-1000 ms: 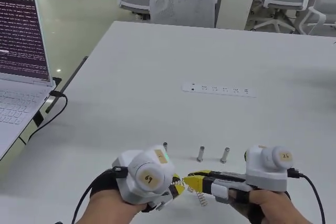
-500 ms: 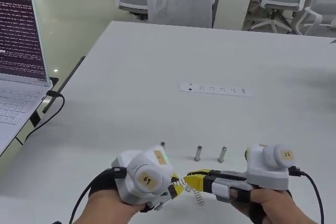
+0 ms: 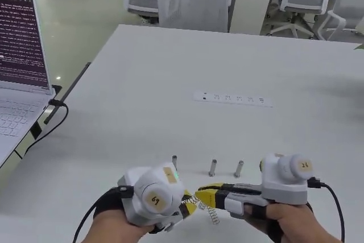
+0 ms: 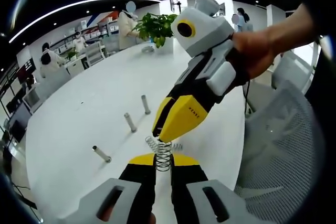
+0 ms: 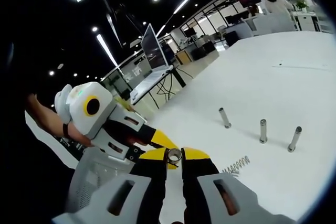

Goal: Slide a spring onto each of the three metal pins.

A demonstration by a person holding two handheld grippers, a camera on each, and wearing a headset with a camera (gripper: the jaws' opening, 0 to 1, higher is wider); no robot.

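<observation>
Three short metal pins stand bare in a row on the white table: the left pin (image 3: 174,161), the middle pin (image 3: 212,167) and the right pin (image 3: 239,168). Just in front of them my two grippers meet tip to tip. My left gripper (image 4: 163,162) is shut on a small steel spring (image 4: 164,153). My right gripper (image 5: 174,157) is shut on the same spring's (image 5: 174,155) other end, which faces its camera as a ring. A second spring (image 3: 213,215) lies loose on the table below the jaws, also seen beside the pins as the loose spring (image 5: 235,165).
A white power strip (image 3: 232,98) lies across the table beyond the pins. An open laptop (image 3: 20,55) sits at the far left with a black cable (image 3: 48,123) trailing from it. Office chairs (image 3: 193,7) stand behind the table's far edge.
The head camera has shifted a little. Both grippers stay tip to tip on the spring, and the pins and the loose spring have not moved.
</observation>
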